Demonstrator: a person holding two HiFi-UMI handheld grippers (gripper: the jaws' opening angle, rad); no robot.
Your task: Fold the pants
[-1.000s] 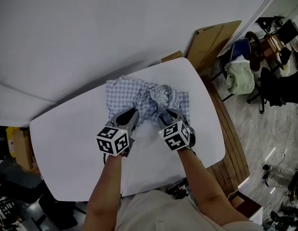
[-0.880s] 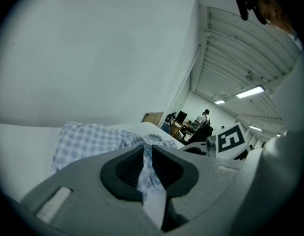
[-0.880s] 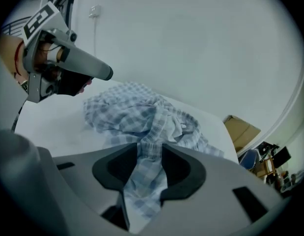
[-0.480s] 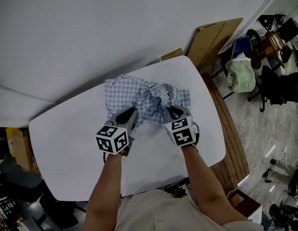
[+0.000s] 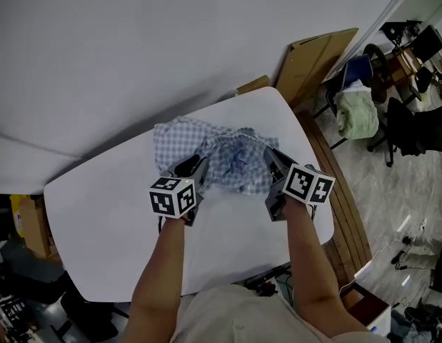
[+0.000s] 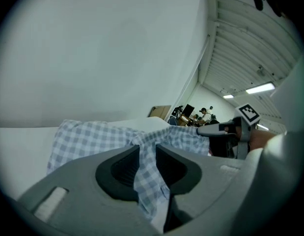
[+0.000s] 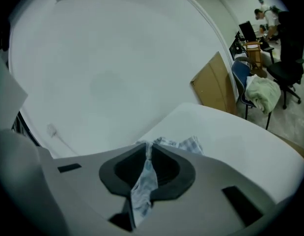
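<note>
Pants [image 5: 231, 164] pinched in left gripper [image 5: 196, 166] jaws just easing apart, right gripper [image 5: 271, 157] jaws just closed on them.

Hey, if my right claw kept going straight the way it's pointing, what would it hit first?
The checked pants: the right claw has just closed on a fold of them, and the rest lies bunched right ahead. Past that, probably the white table.

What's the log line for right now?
left hand-held gripper: pinching pants, jaws just opened slightly | right hand-held gripper: jaws just closed on pants
</note>
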